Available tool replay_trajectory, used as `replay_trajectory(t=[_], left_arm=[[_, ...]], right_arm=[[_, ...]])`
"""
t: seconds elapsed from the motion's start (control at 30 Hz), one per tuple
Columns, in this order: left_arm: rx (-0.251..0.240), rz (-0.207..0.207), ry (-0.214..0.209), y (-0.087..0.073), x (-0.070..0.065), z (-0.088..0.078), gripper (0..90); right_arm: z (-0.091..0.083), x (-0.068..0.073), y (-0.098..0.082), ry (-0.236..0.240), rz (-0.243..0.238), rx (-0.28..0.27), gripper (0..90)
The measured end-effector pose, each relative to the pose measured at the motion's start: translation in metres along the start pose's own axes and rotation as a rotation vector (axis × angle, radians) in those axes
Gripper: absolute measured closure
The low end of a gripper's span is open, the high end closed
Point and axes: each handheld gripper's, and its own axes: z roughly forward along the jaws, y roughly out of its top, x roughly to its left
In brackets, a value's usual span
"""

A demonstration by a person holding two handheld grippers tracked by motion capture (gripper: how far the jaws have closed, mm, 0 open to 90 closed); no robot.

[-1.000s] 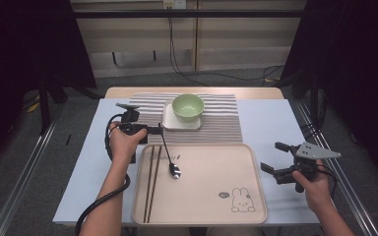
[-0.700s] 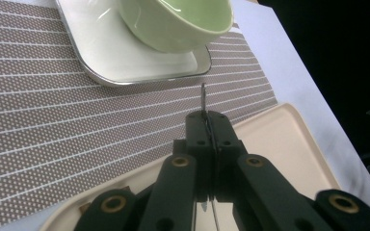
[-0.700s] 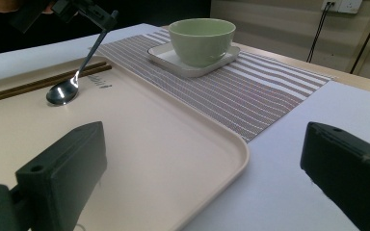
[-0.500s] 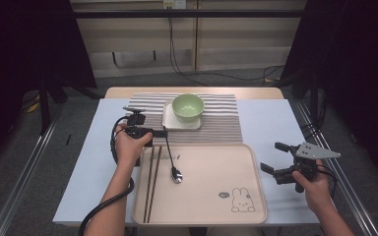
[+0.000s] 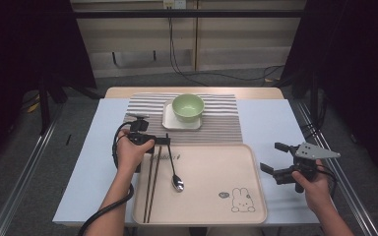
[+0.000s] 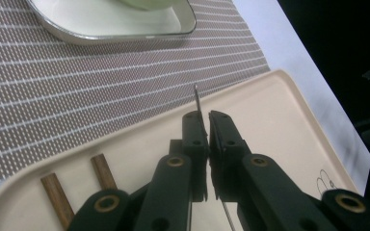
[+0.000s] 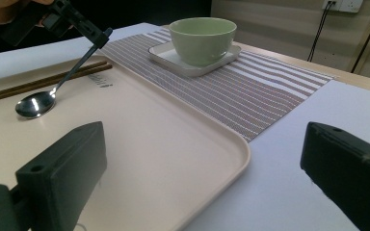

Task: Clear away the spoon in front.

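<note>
1. High view: the left claw (image 5: 163, 141), at centre left of the frame, is pinching the handle end of the spoon (image 5: 173, 169); the spoon's bowl is resting on the beige tray (image 5: 211, 196), just right of the chopsticks (image 5: 150, 184). The right claw (image 5: 274, 159), at lower right, is standing spread over the worktop (image 5: 270, 118).
2. Left gripper view: the jaws are pressing on the thin handle at centre frame.
3. Right gripper view: the spoon (image 7: 53, 89) is lying tilted at upper left, its handle raised in the left claw (image 7: 101, 36).
</note>
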Motion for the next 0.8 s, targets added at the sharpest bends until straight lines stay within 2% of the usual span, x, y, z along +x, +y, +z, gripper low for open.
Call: replay_trajectory(t=[0.03,0.1,0.27,0.37,0.6,0.63,0.8], left_arm=[[-0.003,-0.008,-0.004,-0.001,-0.001,0.001,85.9],[0.020,0.019,0.003,-0.003,-0.002,0.002,85.6],[0.045,0.026,0.003,-0.007,-0.001,0.003,85.2],[0.043,0.016,0.008,-0.010,-0.001,0.003,84.7],[0.059,0.028,0.001,-0.018,0.002,0.005,83.8],[0.067,0.043,0.003,-0.018,0.003,0.005,83.6],[0.063,0.035,0.009,-0.022,0.004,0.006,82.4]], right_arm=[[0.000,0.000,0.000,0.001,0.001,0.000,1.8],[0.000,0.000,0.000,-0.002,0.001,0.001,1.8],[0.000,0.001,0.000,-0.002,0.003,0.002,1.8],[0.000,0.001,0.000,0.000,0.001,0.001,1.8],[0.001,0.000,0.000,0.003,0.000,0.004,1.8],[0.001,0.001,0.000,0.003,0.002,0.005,1.8],[0.000,0.001,0.000,0.001,0.002,0.001,1.8]])
